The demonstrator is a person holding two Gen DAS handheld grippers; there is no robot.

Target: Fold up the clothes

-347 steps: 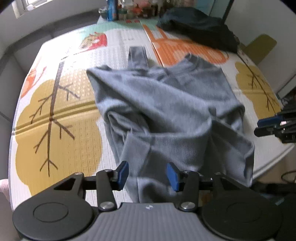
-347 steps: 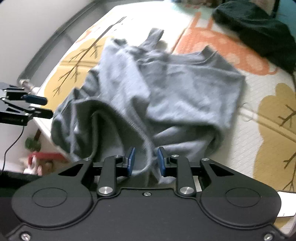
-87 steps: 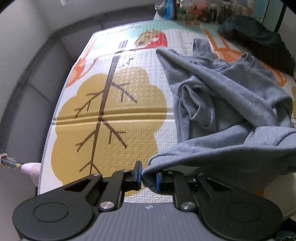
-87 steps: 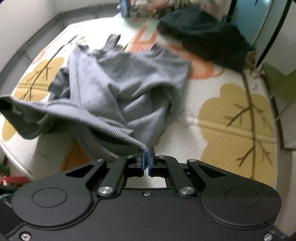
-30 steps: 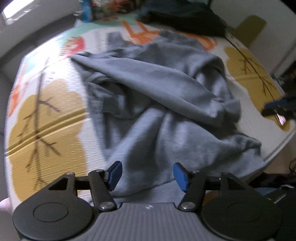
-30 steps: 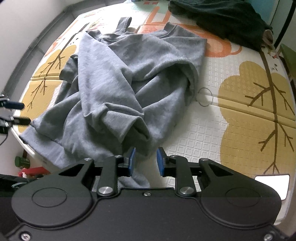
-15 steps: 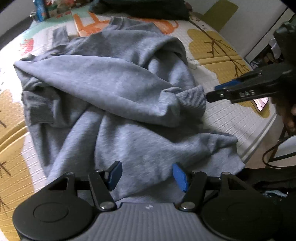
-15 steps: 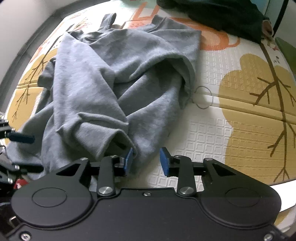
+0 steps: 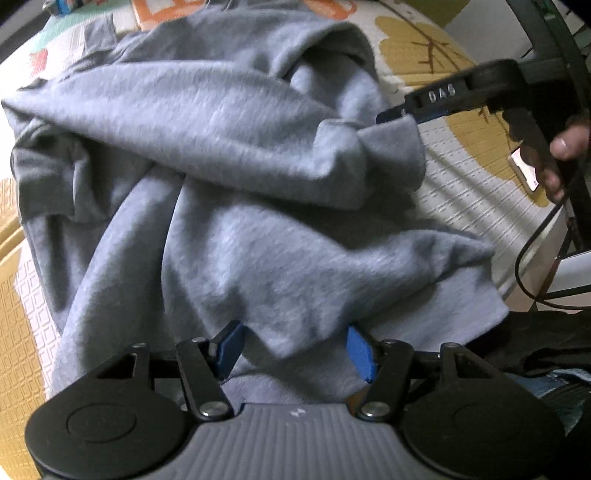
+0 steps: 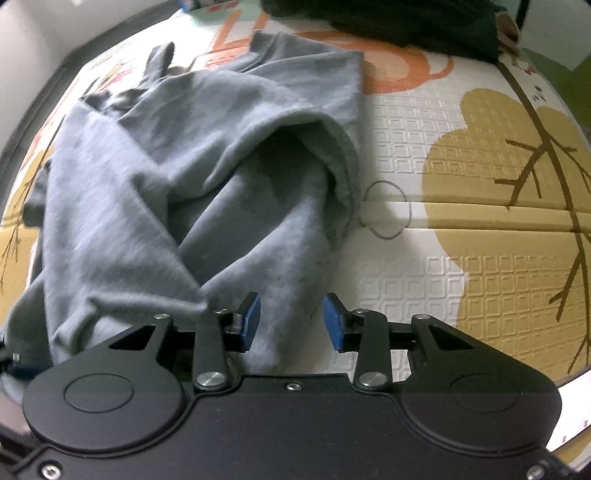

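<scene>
Since a second ago you have brought both grippers down close over the crumpled grey knit sweatshirt (image 9: 236, 192), so the cloth now fills most of both wrist views where earlier the mat showed all around it. The sweatshirt lies bunched on the embossed foam play mat printed with mustard-yellow trees and orange shapes (image 10: 480, 236), its lower edge hanging over the near side of the mat in the left wrist view. One ribbed sleeve cuff (image 9: 388, 147) sticks out toward the right of that view, and a wide fold of the body gapes open like a pocket in the right wrist view.

Your left gripper (image 9: 293, 349) hangs over the near hem with its blue pads spread wide; grey cloth lies beneath and between them, but the pads do not press on it. Your right gripper (image 10: 291, 323) has just been opening its jaws, which now stand apart, with a strip of grey fabric running up between the pads and neither pad clamping it. In the left wrist view its black finger reaches to just beside the cuff, your hand (image 9: 561, 155) wrapped around its handle.

Beyond the sweatshirt, a dark, almost black garment (image 10: 406, 22) is heaped at the far end of the mat.
</scene>
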